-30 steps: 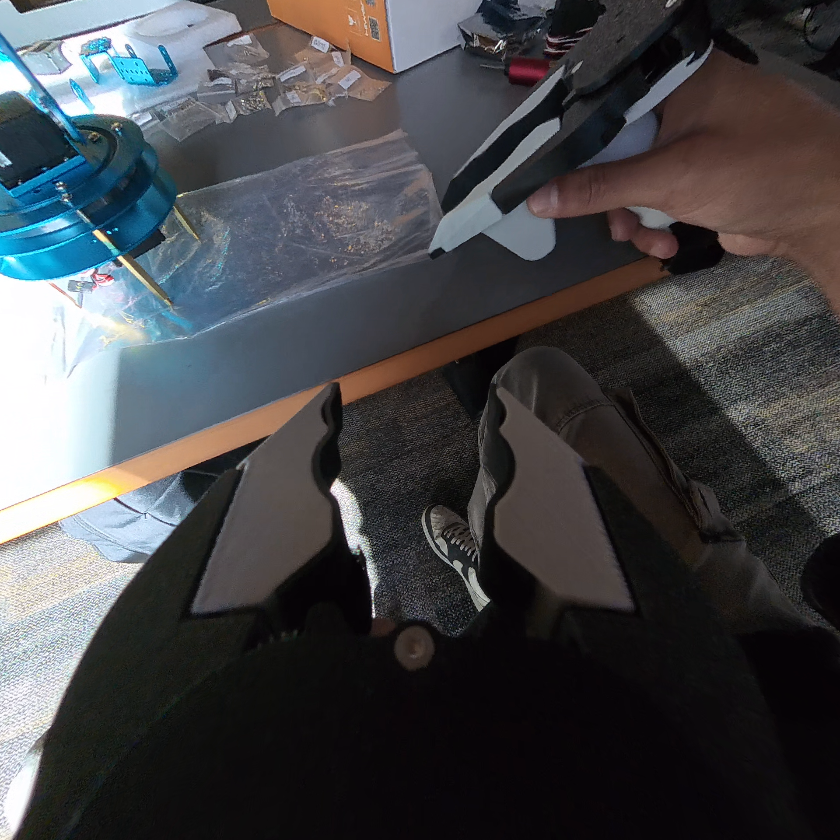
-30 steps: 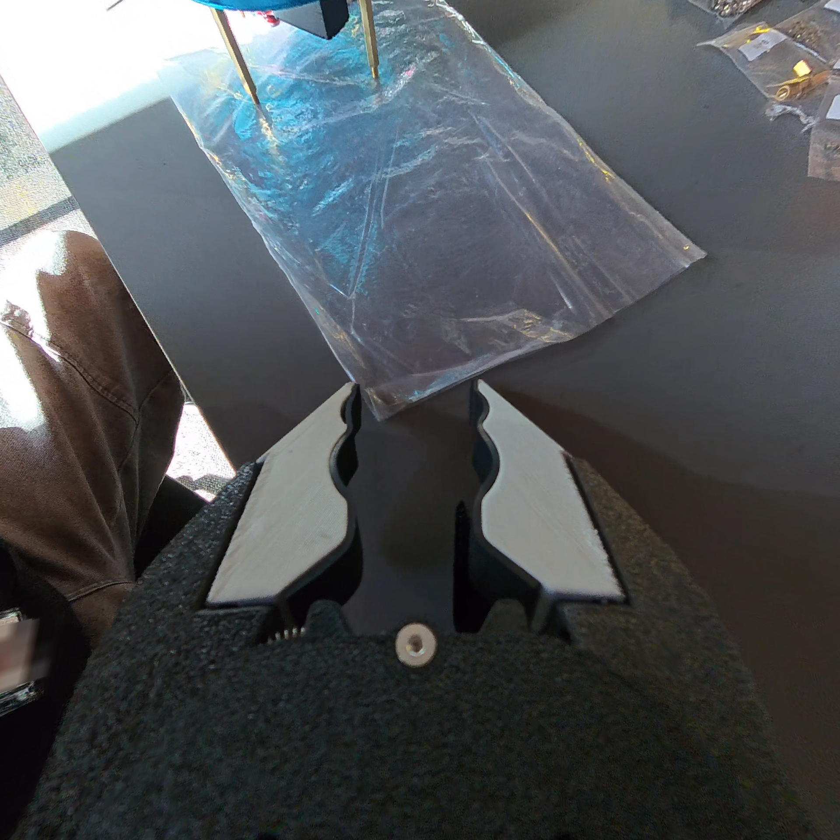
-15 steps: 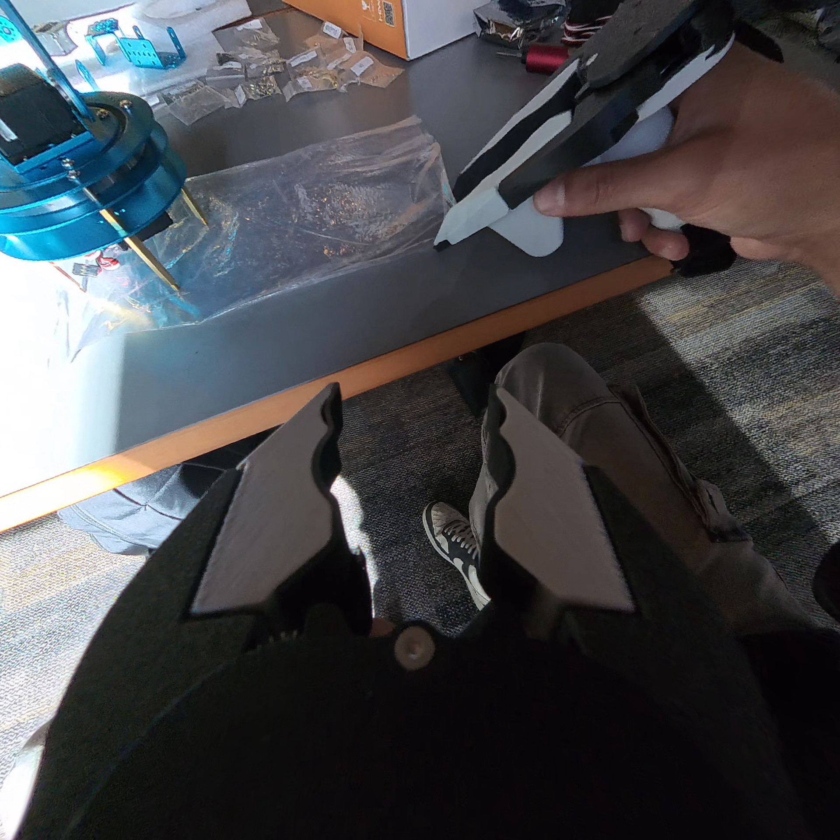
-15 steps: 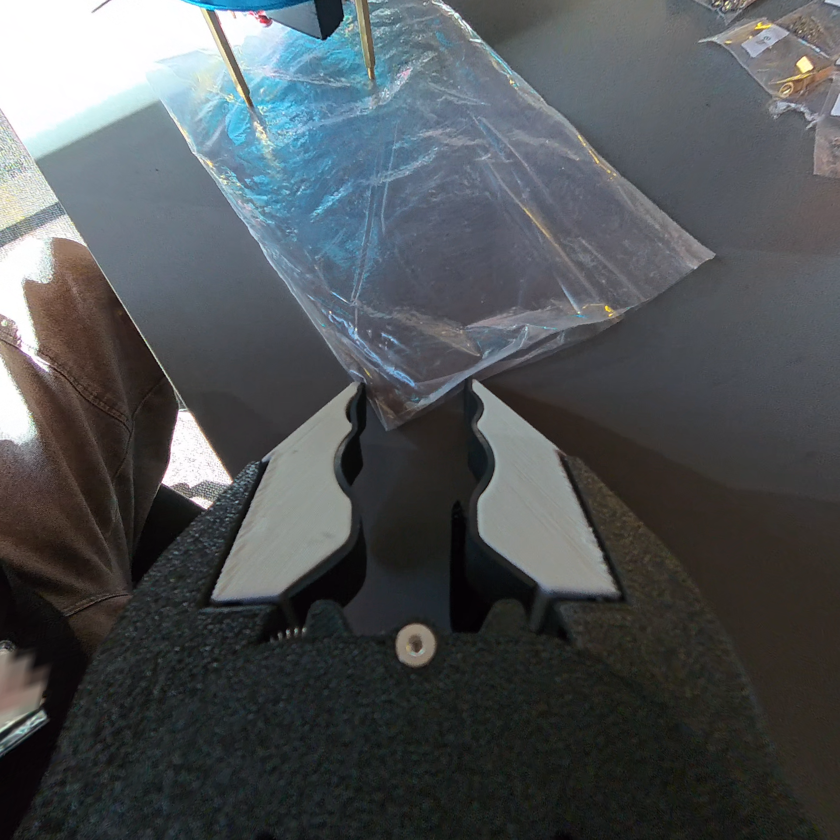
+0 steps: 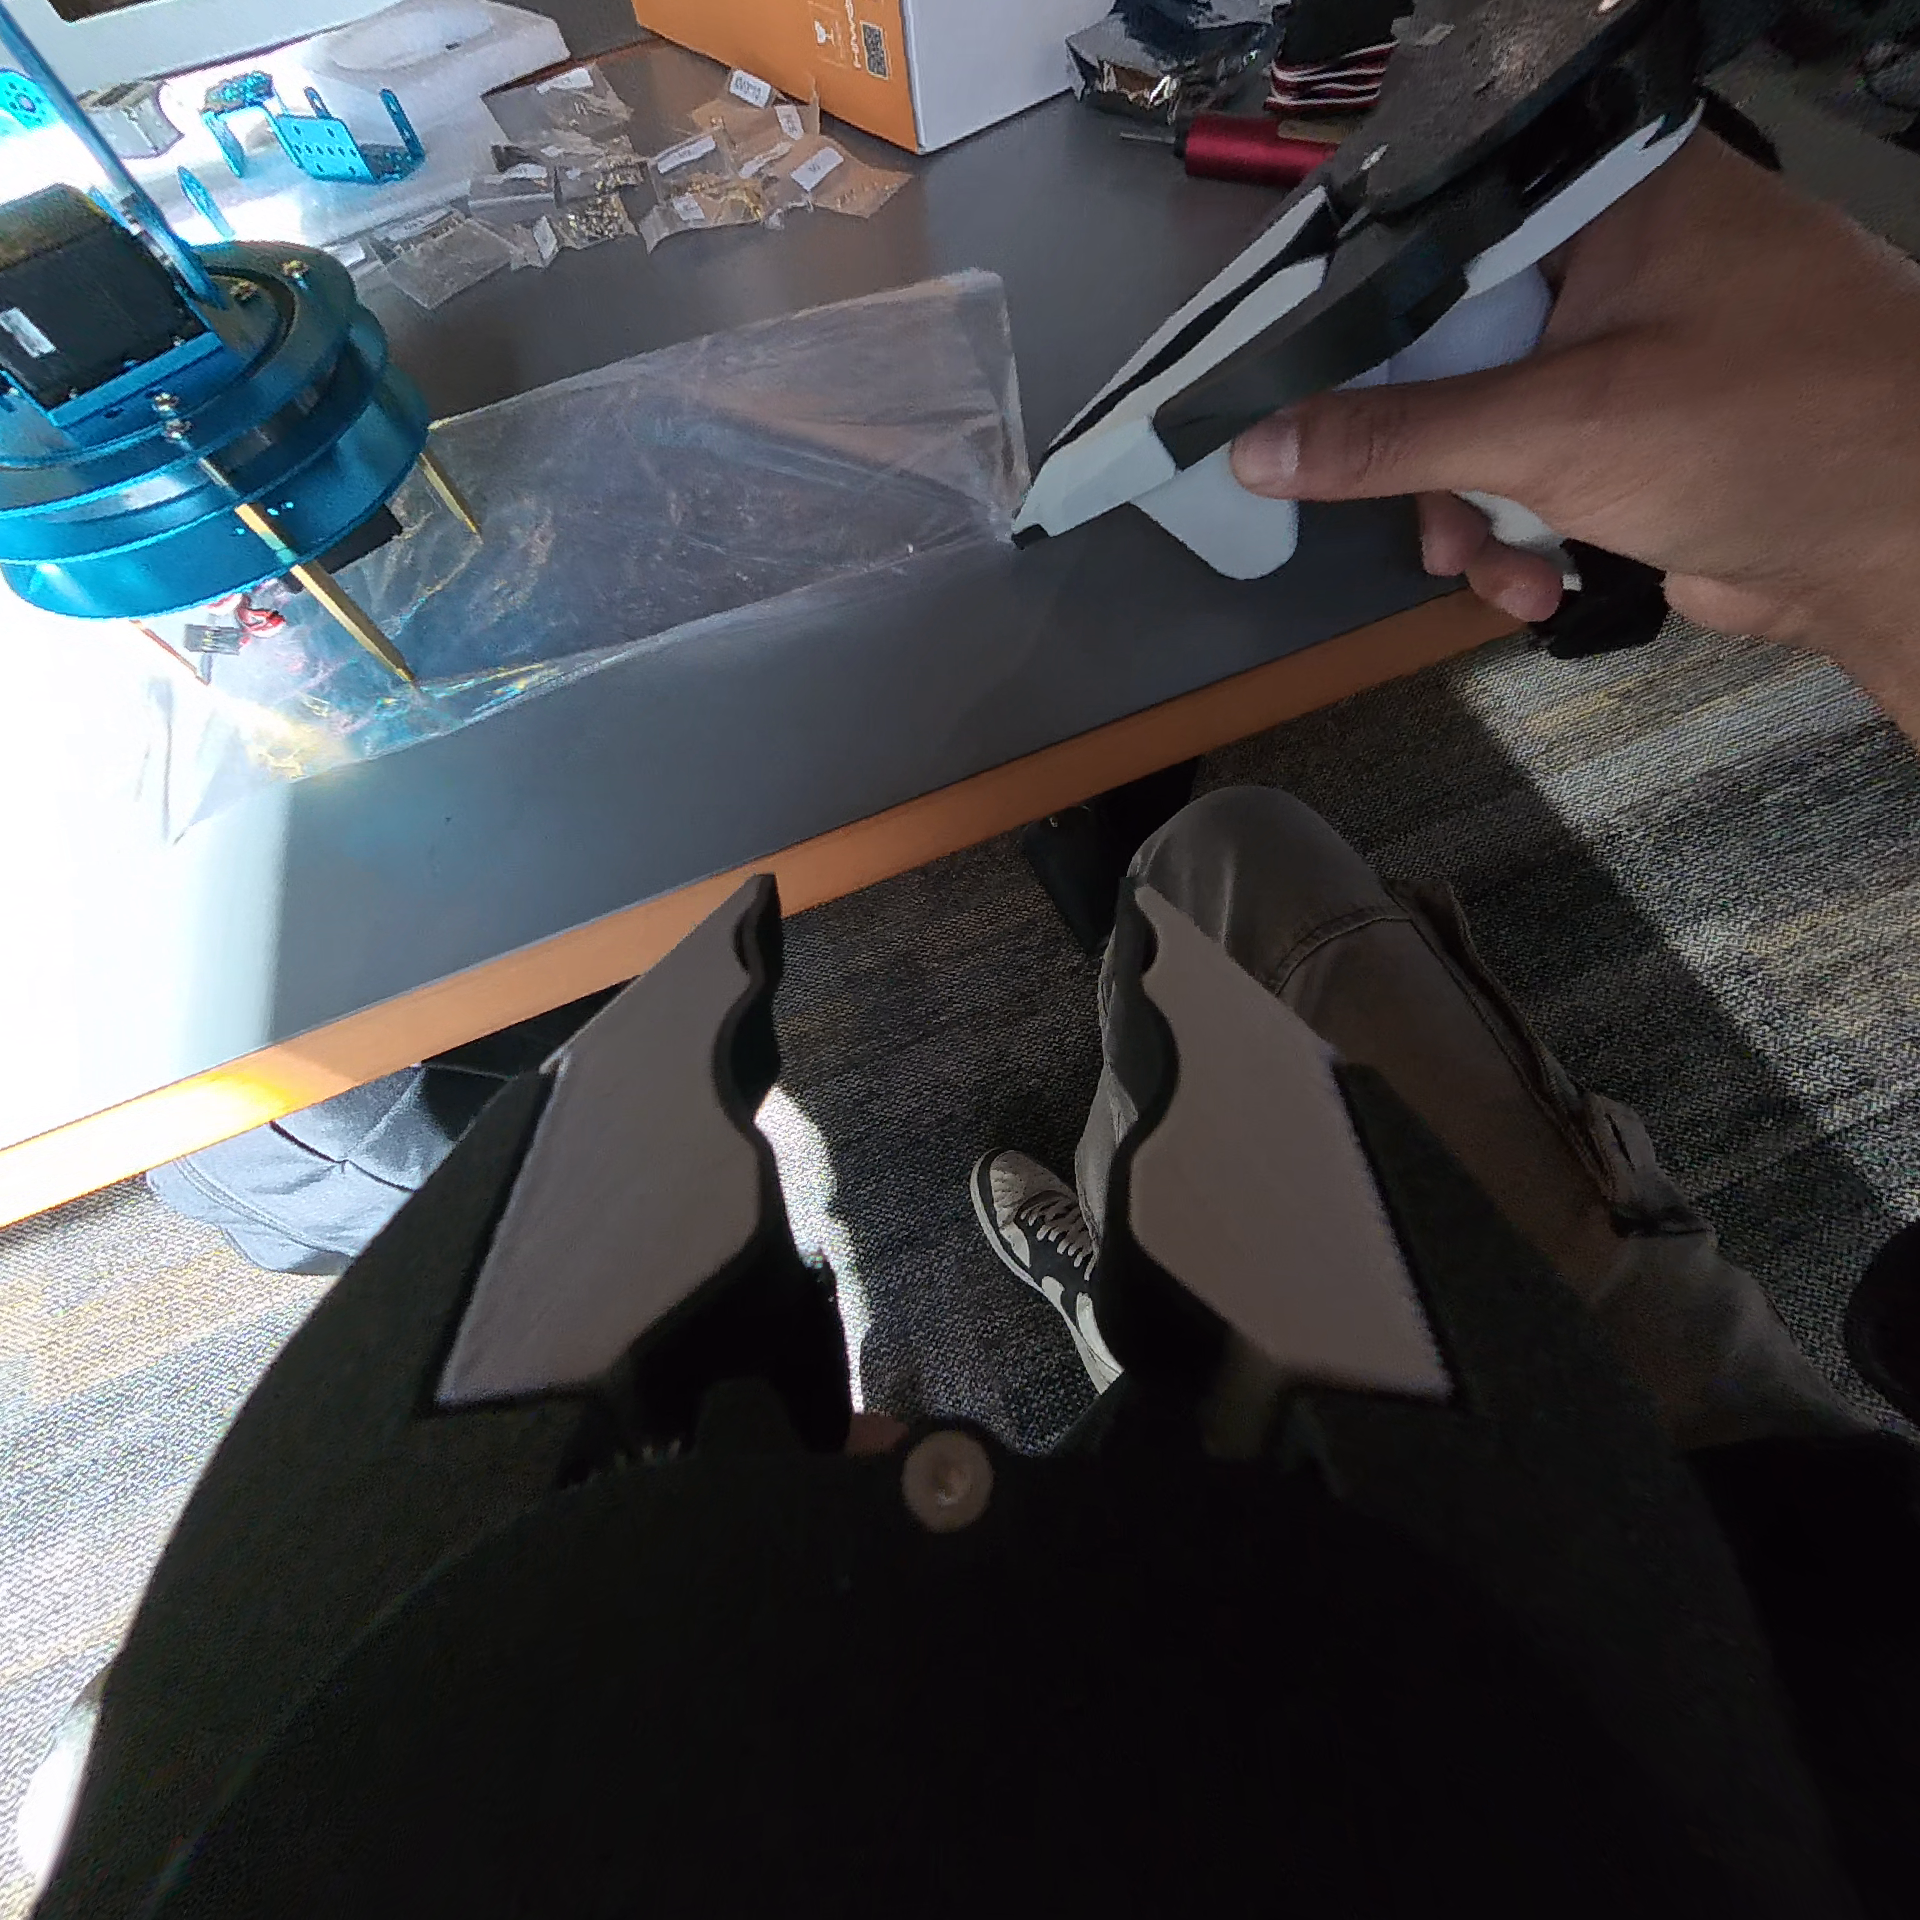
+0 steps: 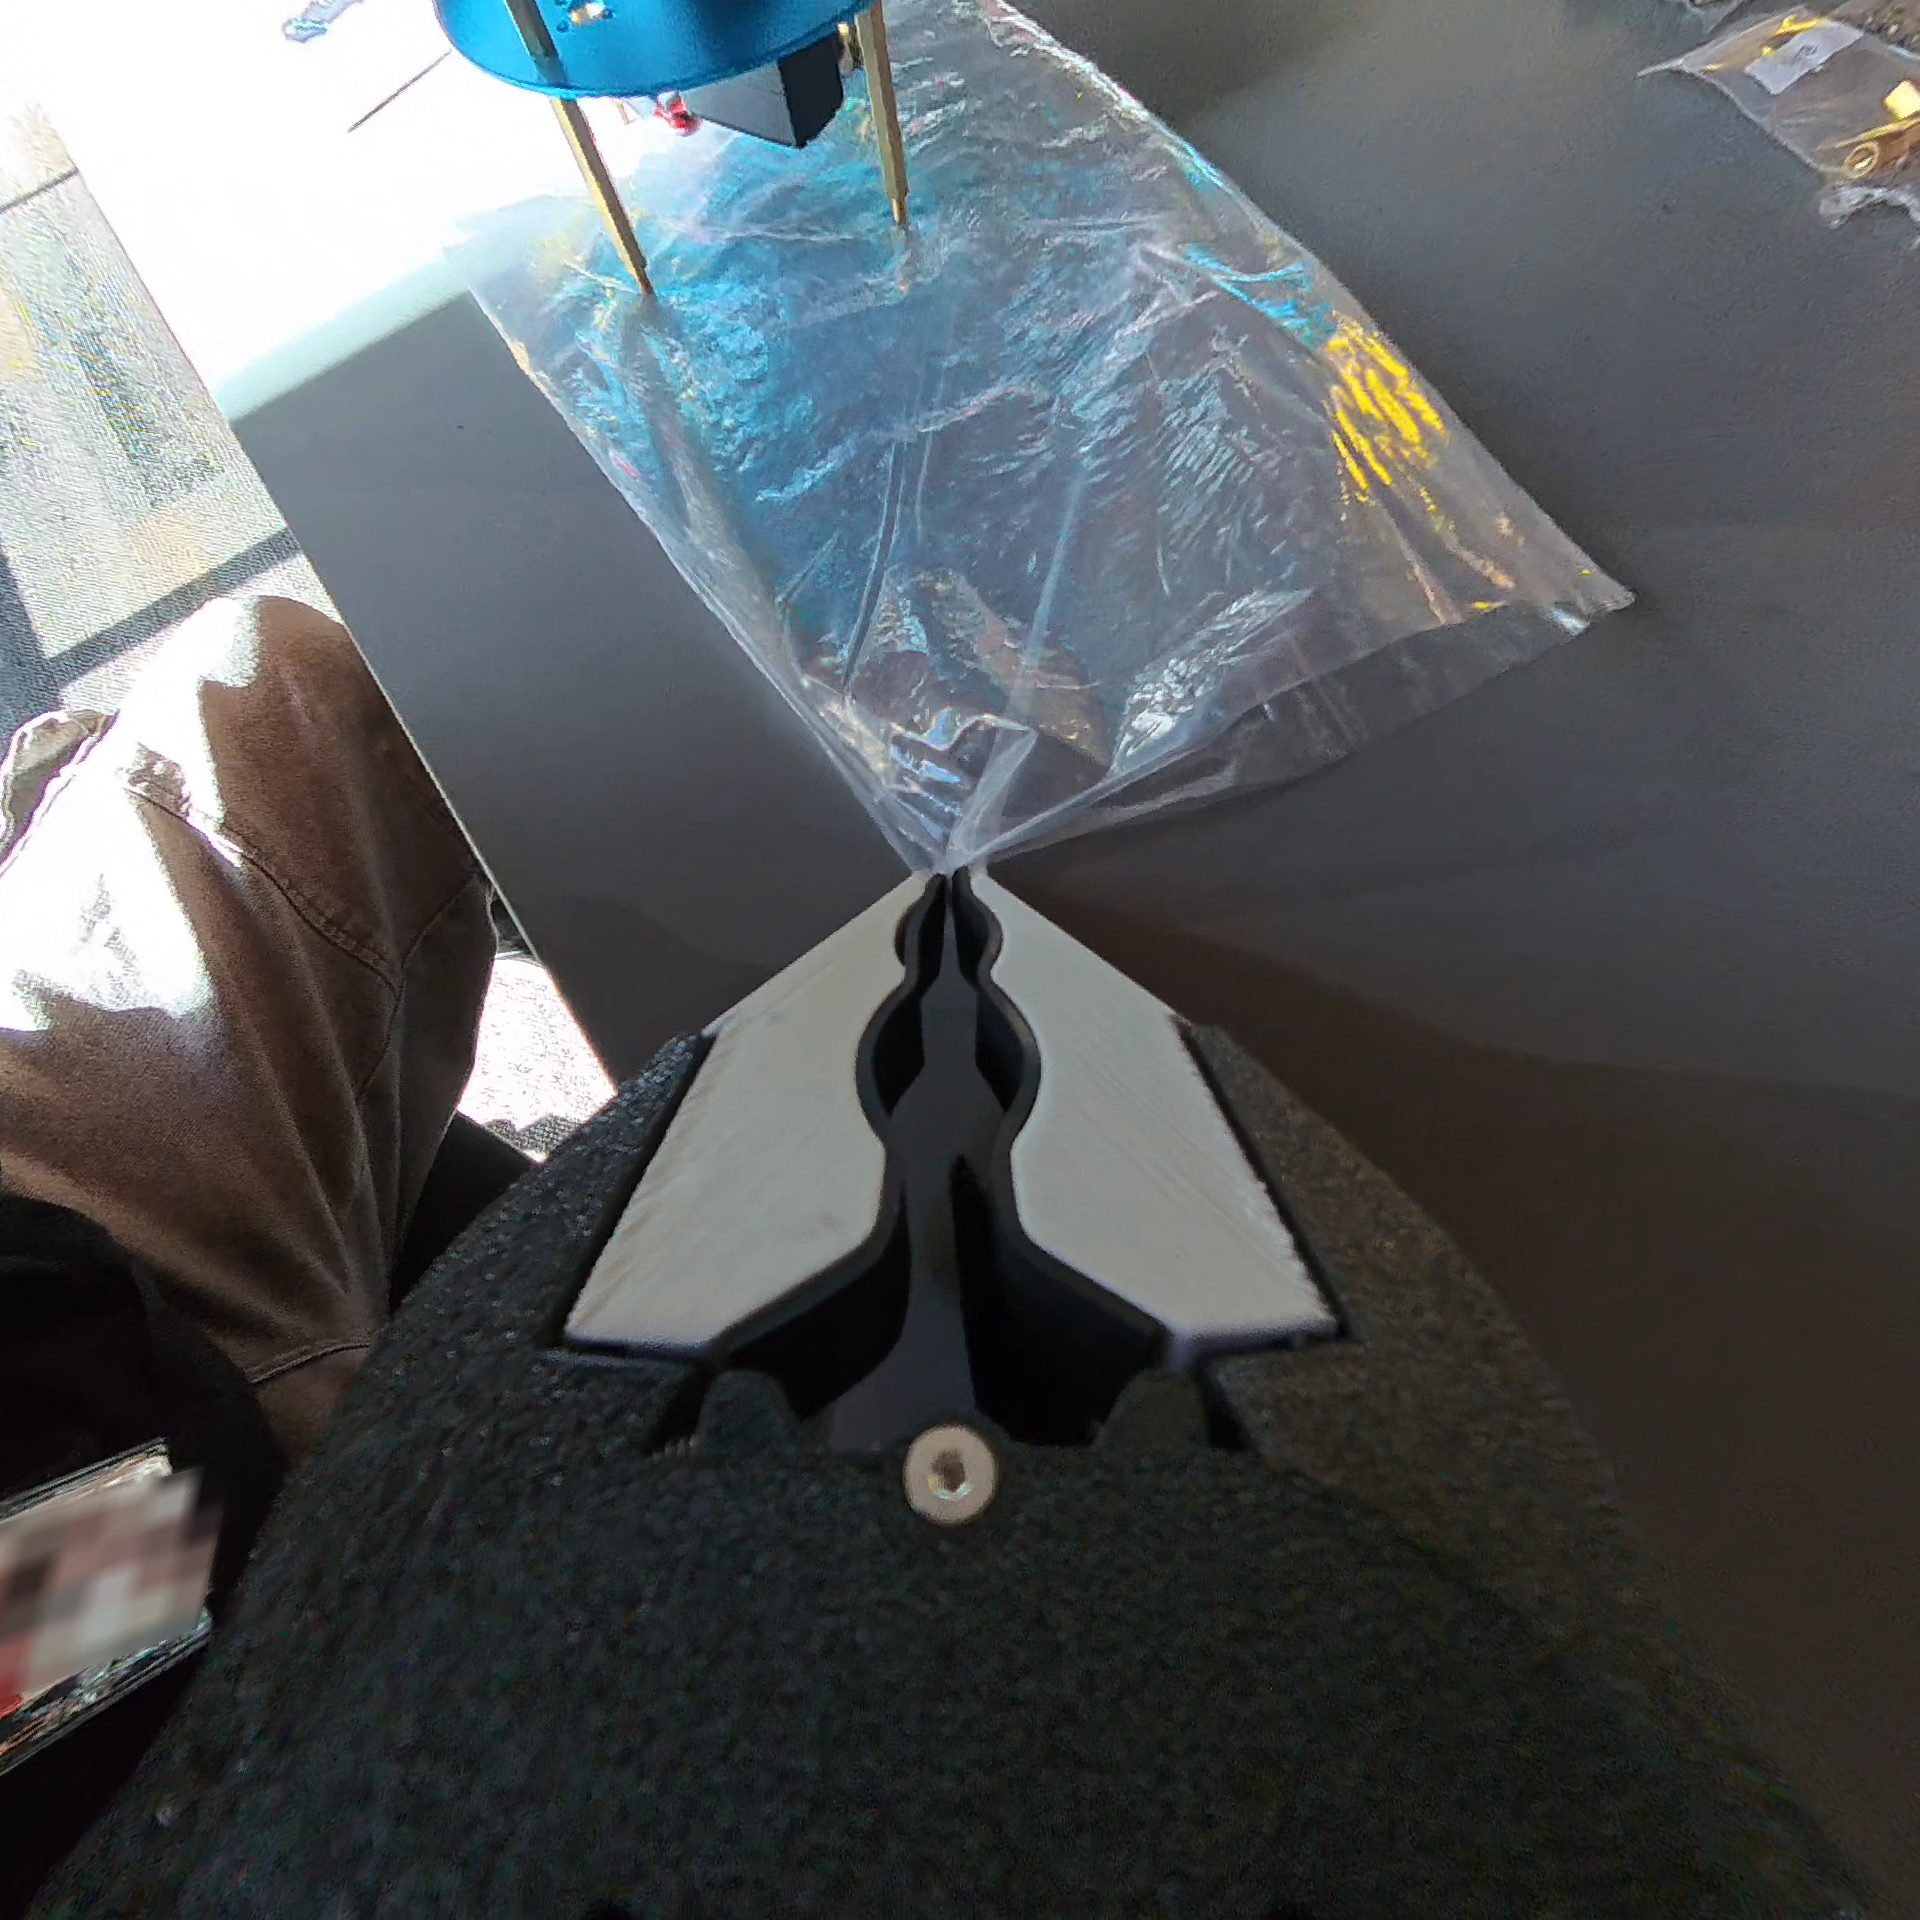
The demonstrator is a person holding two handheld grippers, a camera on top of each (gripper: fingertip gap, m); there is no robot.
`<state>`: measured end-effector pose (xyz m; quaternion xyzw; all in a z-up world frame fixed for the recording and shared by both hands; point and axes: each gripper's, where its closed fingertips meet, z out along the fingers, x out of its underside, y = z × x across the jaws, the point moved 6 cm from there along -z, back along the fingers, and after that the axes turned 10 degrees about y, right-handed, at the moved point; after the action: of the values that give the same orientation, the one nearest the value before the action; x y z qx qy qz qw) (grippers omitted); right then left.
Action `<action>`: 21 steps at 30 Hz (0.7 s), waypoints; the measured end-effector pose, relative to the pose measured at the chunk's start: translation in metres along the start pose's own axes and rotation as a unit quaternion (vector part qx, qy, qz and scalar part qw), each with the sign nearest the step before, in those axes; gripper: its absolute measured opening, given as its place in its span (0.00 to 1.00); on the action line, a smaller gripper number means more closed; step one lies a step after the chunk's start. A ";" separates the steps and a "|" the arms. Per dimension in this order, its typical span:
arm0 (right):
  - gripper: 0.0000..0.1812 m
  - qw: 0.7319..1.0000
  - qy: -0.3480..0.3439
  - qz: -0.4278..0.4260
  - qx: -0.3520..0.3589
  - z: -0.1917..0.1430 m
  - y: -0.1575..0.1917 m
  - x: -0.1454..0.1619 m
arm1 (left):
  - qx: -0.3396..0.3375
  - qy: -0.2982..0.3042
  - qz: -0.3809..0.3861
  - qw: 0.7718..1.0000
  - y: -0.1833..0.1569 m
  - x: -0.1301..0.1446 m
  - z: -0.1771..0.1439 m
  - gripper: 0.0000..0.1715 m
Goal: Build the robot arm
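Note:
A clear plastic bag (image 6: 1039,499) lies flat on the dark grey table (image 6: 1558,935). My right gripper (image 6: 948,883) is shut on the bag's near corner, which is pinched and lifted a little at the fingertips. The bag also shows in the left wrist view (image 5: 707,488), with the right gripper (image 5: 1029,520) at its right corner, held by a hand (image 5: 1662,436). My left gripper (image 5: 951,914) is open and empty, off the table's front edge, above the carpet and a person's leg (image 5: 1351,987).
A blue round metal assembly (image 5: 177,416) on brass legs (image 6: 613,218) stands on the bag's far end. Small parts bags (image 5: 644,197), blue brackets (image 5: 312,135), an orange and white box (image 5: 883,52) and a red cylinder (image 5: 1247,145) lie at the back. The table's orange edge (image 5: 727,914) runs in front. Spacing between my two grippers at the tips: around 15 cm.
My right gripper has moved forward onto the bag's corner and shut on it, lifting the corner slightly. The left gripper has stayed open and nearly still.

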<state>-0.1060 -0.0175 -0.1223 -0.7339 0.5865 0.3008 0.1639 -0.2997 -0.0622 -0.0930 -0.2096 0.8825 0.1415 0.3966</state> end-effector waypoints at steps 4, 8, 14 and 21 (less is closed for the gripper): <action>0.00 1.000 0.000 0.009 -0.001 -0.005 -0.003 0.005 | -0.001 -0.002 -0.002 1.000 0.000 0.000 -0.001 0.37; 0.00 1.000 0.001 0.014 0.006 -0.010 -0.006 0.012 | -0.001 -0.003 0.003 1.000 -0.003 -0.001 -0.002 0.37; 0.00 0.999 0.002 0.033 0.012 -0.022 -0.016 0.026 | 0.007 -0.003 -0.003 1.000 -0.003 0.001 -0.002 0.37; 0.00 0.998 -0.004 0.053 0.025 -0.046 -0.030 0.049 | 0.033 -0.029 -0.010 0.999 0.014 -0.005 -0.005 0.38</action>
<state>-0.0597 -0.0741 -0.1213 -0.6961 0.6315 0.2970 0.1687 -0.3071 -0.0504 -0.0850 -0.2011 0.8727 0.1142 0.4299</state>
